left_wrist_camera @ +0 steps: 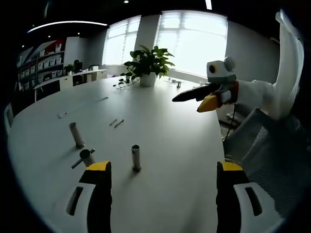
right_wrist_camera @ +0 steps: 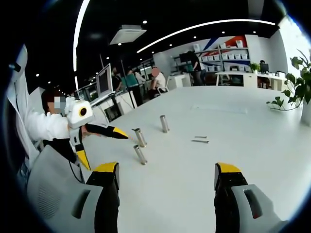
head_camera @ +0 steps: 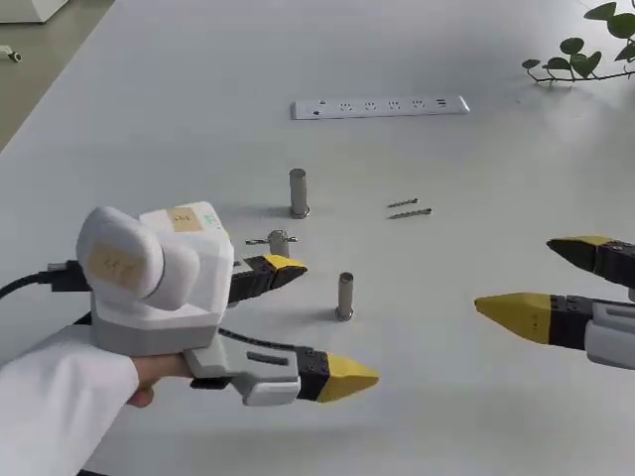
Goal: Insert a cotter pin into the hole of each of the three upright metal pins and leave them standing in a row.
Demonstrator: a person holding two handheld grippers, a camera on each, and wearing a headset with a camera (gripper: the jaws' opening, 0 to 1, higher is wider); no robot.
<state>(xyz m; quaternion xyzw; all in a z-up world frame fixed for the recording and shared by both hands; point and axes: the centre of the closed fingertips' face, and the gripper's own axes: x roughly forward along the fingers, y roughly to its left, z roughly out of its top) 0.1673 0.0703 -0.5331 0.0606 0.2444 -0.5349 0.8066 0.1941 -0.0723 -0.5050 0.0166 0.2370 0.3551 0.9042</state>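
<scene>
Three upright metal pins stand on the white table: a far pin (head_camera: 299,192), a middle pin (head_camera: 279,242) with a cotter pin through its top, and a near pin (head_camera: 344,296). Two loose cotter pins (head_camera: 409,208) lie to their right. My left gripper (head_camera: 317,322) hovers open just left of the near pin, holding nothing. At the right edge my right gripper (head_camera: 521,278) is open too, with nothing in it. The left gripper view has the pinned middle pin (left_wrist_camera: 87,157) beside the near pin (left_wrist_camera: 136,158). In the right gripper view the loose cotter pins (right_wrist_camera: 199,140) lie beyond the three pins (right_wrist_camera: 140,154).
A white power strip (head_camera: 380,106) lies at the back of the table. Plant leaves (head_camera: 585,55) reach in at the far right corner. The table (head_camera: 476,397) is bare in front of the pins. People sit at desks in the room behind.
</scene>
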